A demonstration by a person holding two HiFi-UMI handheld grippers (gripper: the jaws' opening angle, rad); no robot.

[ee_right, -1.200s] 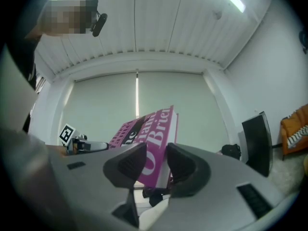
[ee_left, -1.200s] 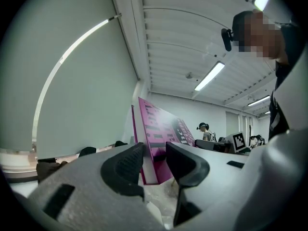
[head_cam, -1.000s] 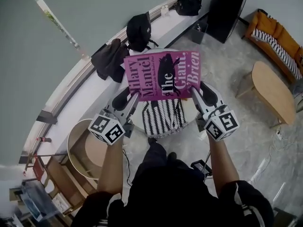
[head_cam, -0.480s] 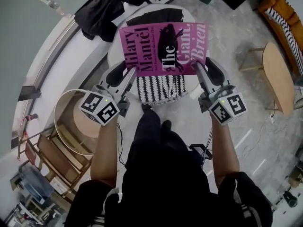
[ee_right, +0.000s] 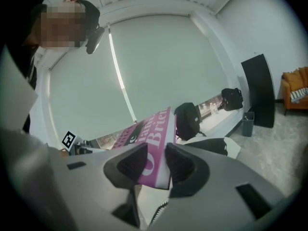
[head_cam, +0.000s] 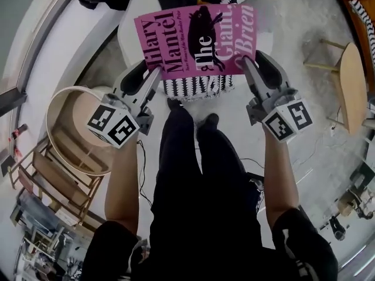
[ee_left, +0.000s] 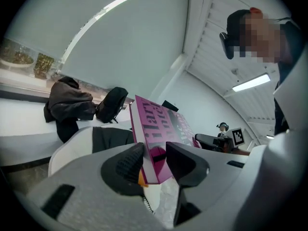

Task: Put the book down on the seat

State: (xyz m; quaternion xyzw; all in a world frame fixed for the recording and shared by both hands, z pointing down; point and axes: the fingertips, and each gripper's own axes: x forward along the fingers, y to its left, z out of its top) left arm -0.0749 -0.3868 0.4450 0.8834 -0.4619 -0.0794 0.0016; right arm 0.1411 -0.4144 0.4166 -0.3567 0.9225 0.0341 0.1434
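A: Where was the book (head_cam: 196, 40)?

B: In the air, cover up and roughly level, above the front of the white seat (head_cam: 129, 34) and the striped cloth (head_cam: 196, 86) lying on it. It was not down yet.

A: And the grippers?

B: The left hand-held gripper (ee_left: 156, 160) was clamped on the book's near left corner, with pads on both faces. The right hand-held gripper (ee_right: 155, 165) was on the near right corner; its jaws had just been closing, with the book between them, and they gripped it.

A: Risks?

B: Both grips sat on the near edge only, so the far edge was unsupported. A loose pinch could let the far edge droop, or let the book pivot out.

A: Anything else?

B: If one gripper let go before the other, the book would likely swing on the remaining corner and drop crooked. The cloth hung over the seat's front, so a book set too near that edge could slide off onto the floor (head_cam: 281, 34). Letting go from too high could also make it bounce.
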